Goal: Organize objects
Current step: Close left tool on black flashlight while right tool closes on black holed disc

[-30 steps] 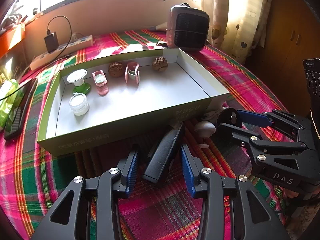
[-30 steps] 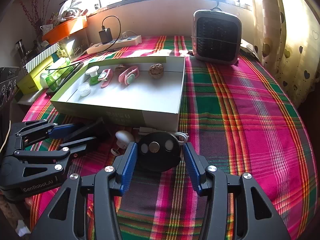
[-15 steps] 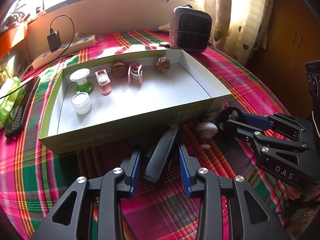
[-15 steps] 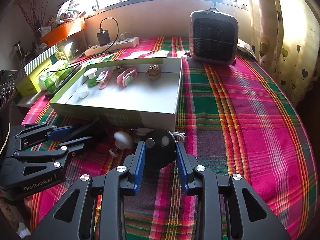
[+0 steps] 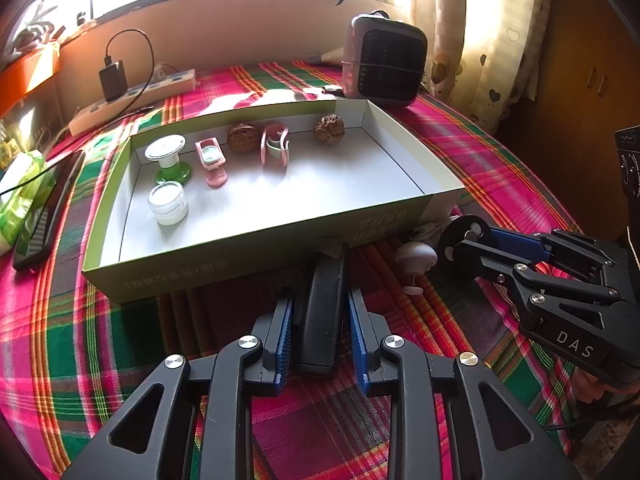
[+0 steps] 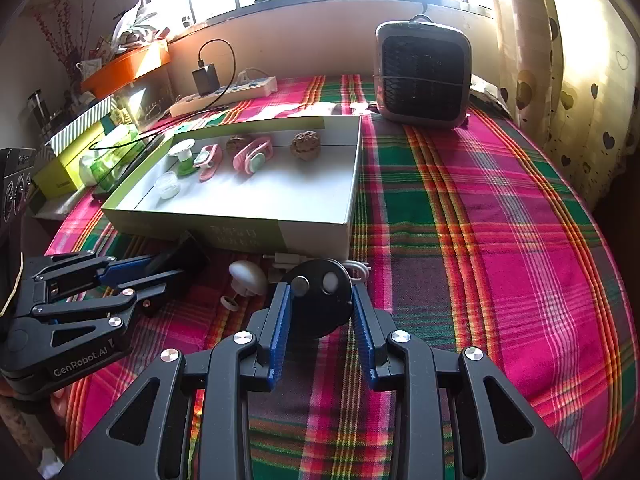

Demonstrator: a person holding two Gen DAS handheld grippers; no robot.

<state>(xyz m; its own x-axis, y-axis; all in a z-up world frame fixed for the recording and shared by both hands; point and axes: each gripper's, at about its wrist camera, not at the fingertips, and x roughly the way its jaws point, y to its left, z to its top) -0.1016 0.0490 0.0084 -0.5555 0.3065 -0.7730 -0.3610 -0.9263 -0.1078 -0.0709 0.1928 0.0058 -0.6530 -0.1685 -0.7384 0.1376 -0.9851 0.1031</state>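
Left hand-held gripper (image 5: 320,320), angled down, jaws closing around a matte black slab-shaped case (image 5: 322,312) lying on the plaid cloth against the shallow cardboard box (image 5: 256,256). Right hand-held gripper (image 6: 318,312), likewise tilted down, blue ribbed pads pressed on a round black disc (image 6: 318,296). White domed knob (image 6: 247,276) lies between them. Grey fan heater (image 6: 422,76) stands beyond the box.

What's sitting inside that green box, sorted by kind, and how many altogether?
Walnuts: 2
Pink clip-like holders: 2
Green-based white-topped stand: 1
Small clear jar: 1
Total in the box: 6
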